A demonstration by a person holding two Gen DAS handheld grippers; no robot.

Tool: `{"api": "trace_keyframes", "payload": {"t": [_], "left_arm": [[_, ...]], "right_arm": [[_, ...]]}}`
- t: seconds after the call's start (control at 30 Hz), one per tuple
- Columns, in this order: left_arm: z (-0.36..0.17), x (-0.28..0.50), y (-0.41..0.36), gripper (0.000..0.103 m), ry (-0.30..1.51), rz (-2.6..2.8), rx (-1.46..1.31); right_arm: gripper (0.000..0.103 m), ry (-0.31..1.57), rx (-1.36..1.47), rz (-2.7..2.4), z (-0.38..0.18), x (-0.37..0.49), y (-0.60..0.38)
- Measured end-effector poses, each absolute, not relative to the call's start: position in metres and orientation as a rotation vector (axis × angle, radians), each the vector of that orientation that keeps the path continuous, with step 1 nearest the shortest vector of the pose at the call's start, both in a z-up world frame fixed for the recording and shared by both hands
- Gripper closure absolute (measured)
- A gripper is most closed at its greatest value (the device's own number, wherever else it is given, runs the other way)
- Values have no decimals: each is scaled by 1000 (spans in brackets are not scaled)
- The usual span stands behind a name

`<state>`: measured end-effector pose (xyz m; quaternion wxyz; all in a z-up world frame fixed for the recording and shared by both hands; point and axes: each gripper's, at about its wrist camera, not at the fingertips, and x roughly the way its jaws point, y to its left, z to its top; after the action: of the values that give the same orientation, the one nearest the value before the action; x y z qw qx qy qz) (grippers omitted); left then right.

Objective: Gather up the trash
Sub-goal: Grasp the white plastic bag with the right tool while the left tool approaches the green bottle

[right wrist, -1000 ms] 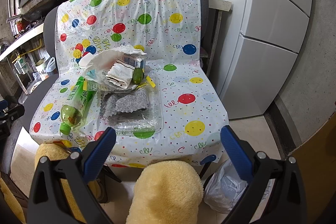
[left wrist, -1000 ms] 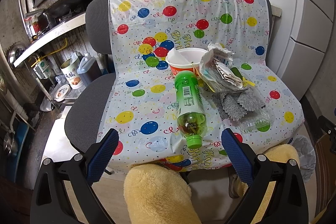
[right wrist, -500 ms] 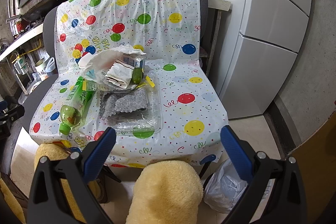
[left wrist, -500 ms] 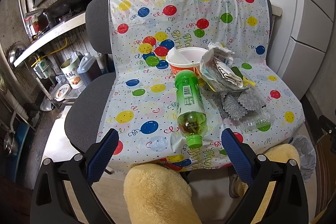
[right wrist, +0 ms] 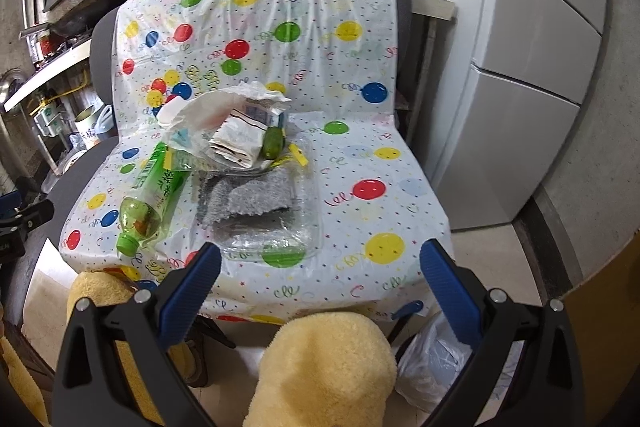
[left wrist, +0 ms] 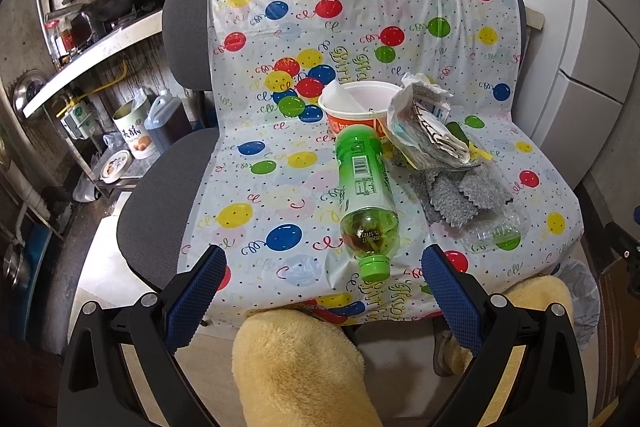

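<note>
Crumpled wrappers (left wrist: 424,131) partly hide the noodle cup (left wrist: 356,111). My left gripper (left wrist: 324,279) and right gripper (right wrist: 320,271) hover wide open, empty, before the green bottle (left wrist: 366,195).

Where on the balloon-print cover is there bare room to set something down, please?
Two free patches: the cover's left side, between the lying green plastic bottle and the grey chair edge, and its right side, beyond the clear plastic tray. The middle is crowded: orange paper cup, crumpled wrappers and grey cloth.
</note>
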<state>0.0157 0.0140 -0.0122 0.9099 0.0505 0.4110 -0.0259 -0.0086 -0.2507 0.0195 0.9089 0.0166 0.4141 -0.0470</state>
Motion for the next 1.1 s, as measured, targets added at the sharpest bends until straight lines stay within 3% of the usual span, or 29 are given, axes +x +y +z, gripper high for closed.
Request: {"api": "trace_keyframes", "payload": {"t": [0.33, 0.8, 0.87, 1.1], "left_arm": [[-36, 45, 10, 6, 888, -38, 123], [-55, 97, 12, 6, 871, -83, 97], [-58, 105, 11, 6, 873, -65, 114], [-65, 131, 19, 7, 891, -45, 85]], "right_arm": [[6, 744, 1, 24, 11, 34, -226], [6, 851, -54, 125, -28, 123, -190], [15, 866, -82, 140, -35, 137, -184], [25, 901, -151, 190, -57, 182, -166]]}}
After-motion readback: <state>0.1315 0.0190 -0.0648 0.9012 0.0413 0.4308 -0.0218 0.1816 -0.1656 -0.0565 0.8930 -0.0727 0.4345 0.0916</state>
